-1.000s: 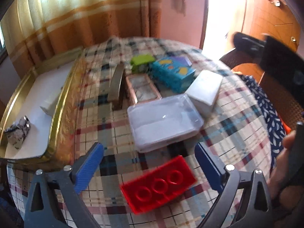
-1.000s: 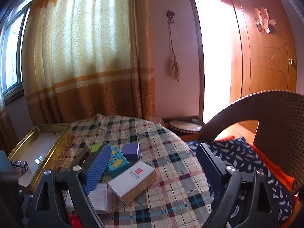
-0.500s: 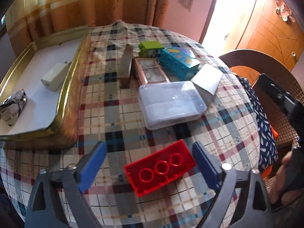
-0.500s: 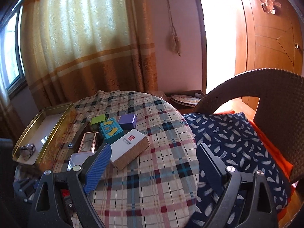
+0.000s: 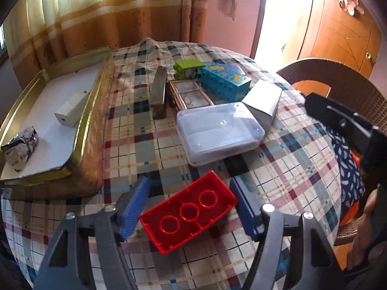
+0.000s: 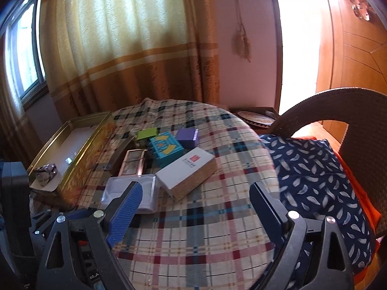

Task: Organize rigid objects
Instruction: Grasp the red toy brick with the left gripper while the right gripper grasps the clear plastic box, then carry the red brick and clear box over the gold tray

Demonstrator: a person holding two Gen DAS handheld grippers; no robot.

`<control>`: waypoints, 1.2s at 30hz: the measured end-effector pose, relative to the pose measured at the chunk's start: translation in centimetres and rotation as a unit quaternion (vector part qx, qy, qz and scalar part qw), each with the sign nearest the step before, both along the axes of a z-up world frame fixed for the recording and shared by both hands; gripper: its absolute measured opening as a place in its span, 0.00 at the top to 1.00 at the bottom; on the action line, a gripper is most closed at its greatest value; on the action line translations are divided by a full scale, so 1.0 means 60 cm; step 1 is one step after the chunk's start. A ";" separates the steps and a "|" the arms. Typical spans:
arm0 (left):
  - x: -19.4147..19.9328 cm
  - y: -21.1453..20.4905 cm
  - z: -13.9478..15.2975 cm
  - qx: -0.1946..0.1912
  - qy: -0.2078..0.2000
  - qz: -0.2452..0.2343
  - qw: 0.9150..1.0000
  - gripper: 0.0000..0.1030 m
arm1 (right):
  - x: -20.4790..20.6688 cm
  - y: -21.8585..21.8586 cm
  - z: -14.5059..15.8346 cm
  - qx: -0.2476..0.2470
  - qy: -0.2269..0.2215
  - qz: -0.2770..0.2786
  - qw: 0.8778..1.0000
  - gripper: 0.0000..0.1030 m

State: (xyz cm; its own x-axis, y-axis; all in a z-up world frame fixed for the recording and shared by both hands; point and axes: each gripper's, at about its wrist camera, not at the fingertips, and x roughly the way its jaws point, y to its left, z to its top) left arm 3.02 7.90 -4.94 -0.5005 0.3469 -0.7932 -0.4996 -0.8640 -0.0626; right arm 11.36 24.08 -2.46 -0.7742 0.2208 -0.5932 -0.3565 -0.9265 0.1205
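A red toy brick (image 5: 188,212) lies studs-down on the plaid tablecloth (image 5: 135,145), skewed between the blue fingers of my left gripper (image 5: 189,206). The jaws are closing; the pads stand right at the brick's two corners without visibly pressing. My right gripper (image 6: 196,212) hovers over the table's near right part, jaws closing a little with nothing between them; its black body (image 5: 338,125) shows at the right of the left wrist view. Further back lie a clear plastic box (image 5: 217,130), a white box (image 6: 186,171), a teal box (image 5: 225,79), a green brick (image 5: 187,66) and a purple box (image 6: 187,136).
A gold tray (image 5: 94,111) on the left holds a white block (image 5: 70,111) and a crumpled wrapped item (image 5: 20,145). A copper frame (image 5: 191,96) and an upright metal bar (image 5: 159,91) sit mid-table. A wicker chair with a blue cushion (image 6: 312,176) stands right.
The left jaws have narrowed around the red brick, which has not moved. The right gripper has tipped downward, so more of the table shows, and its jaws have narrowed slightly.
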 end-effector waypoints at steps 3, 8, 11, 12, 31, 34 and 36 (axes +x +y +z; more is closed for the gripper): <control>0.004 -0.005 0.007 0.008 0.009 0.002 1.000 0.33 | -0.013 -0.003 -0.004 -0.011 -0.012 0.014 1.000 0.21; 0.013 -0.030 0.035 0.024 0.039 0.013 0.999 0.33 | -0.040 -0.017 -0.018 -0.045 -0.033 0.040 0.998 0.21; 0.016 -0.057 0.049 0.030 0.058 0.028 0.997 0.33 | -0.053 -0.032 -0.024 -0.054 -0.041 0.056 0.996 0.21; 0.017 -0.066 0.053 0.028 0.066 0.035 0.997 0.33 | -0.060 -0.039 -0.028 -0.057 -0.045 0.060 0.996 0.21; -0.010 -0.165 0.071 0.068 0.080 0.131 0.986 0.33 | -0.167 -0.098 -0.078 -0.027 -0.148 0.070 0.986 0.18; -0.016 -0.172 0.074 0.066 0.083 0.141 0.984 0.33 | -0.171 -0.105 -0.079 -0.007 -0.158 0.071 0.985 0.20; -0.020 -0.176 0.076 0.063 0.088 0.144 0.984 0.33 | -0.169 -0.103 -0.077 -0.009 -0.157 0.076 0.985 0.21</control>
State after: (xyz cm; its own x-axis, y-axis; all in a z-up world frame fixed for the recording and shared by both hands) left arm 1.82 -2.67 -0.40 -0.7185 0.2606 -0.6449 -0.2473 -0.9623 -0.1133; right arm 1.21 17.92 -7.11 -0.5761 0.1045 -0.8107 -0.2368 -0.9706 0.0431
